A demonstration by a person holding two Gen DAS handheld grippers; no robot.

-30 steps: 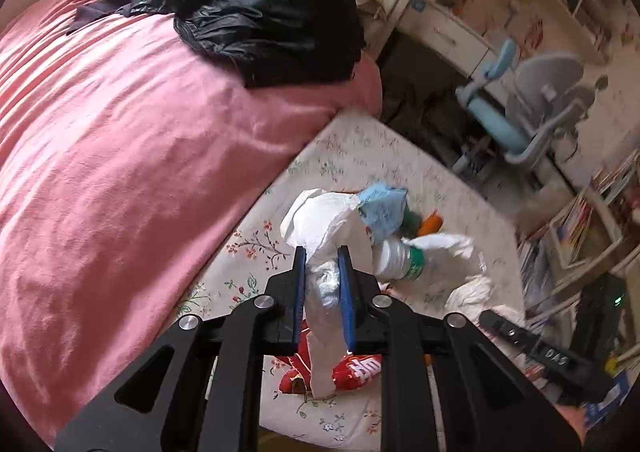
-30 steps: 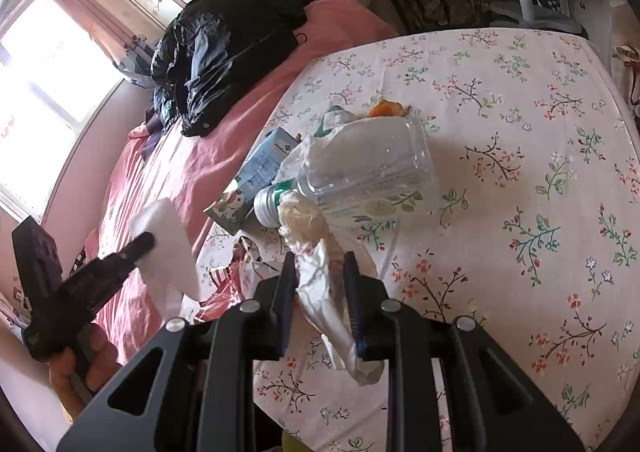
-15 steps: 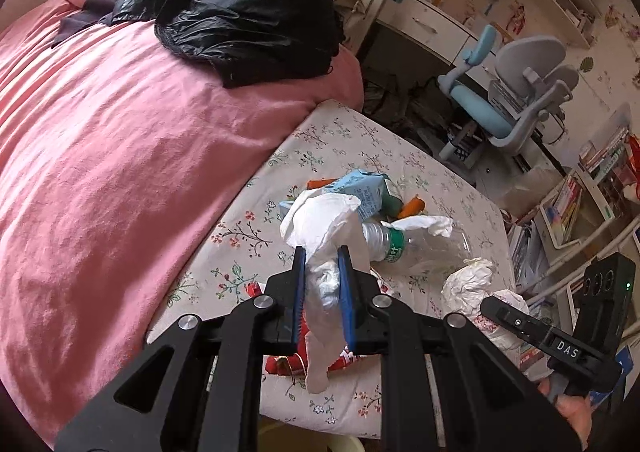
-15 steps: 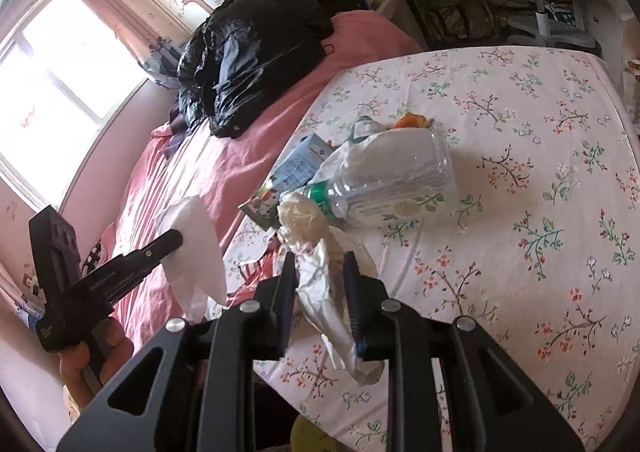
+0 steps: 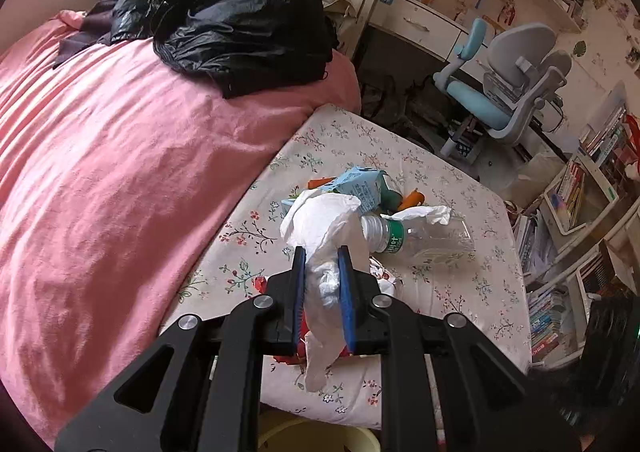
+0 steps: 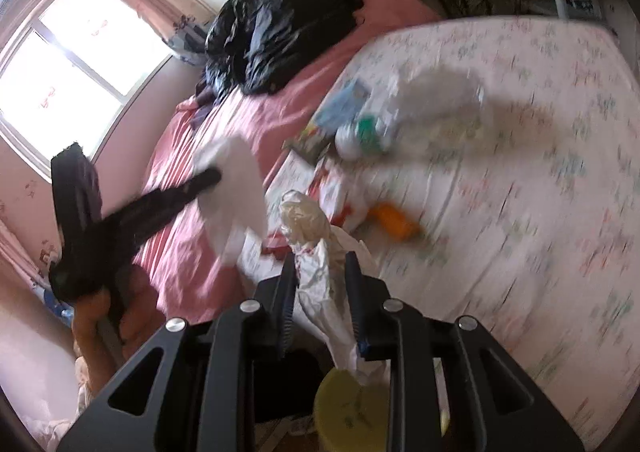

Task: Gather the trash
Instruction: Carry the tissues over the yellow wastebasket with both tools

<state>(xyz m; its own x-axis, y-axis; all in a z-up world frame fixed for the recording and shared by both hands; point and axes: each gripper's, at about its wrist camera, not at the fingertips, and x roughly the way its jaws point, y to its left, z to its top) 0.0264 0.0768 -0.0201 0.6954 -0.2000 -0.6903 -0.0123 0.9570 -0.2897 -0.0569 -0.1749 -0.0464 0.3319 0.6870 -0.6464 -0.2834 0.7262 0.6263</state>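
Pinching crumpled white tissue [image 5: 325, 248]: L gripper [image 5: 322, 284]; R gripper [image 6: 322, 284] clamps wrinkled plastic wrapper [image 6: 316, 248].

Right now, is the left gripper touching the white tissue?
Touching: the left wrist view shows the left gripper with both jaws pressed on the white tissue.

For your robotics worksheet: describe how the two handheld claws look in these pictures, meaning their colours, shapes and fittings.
Both the left claw and the right claw are matte black, with angular arms pierced by triangular cut-outs and joined by round silver bolts. Each has two flat, parallel fingers lined with ribbed blue pads. No cables or readable markings show.
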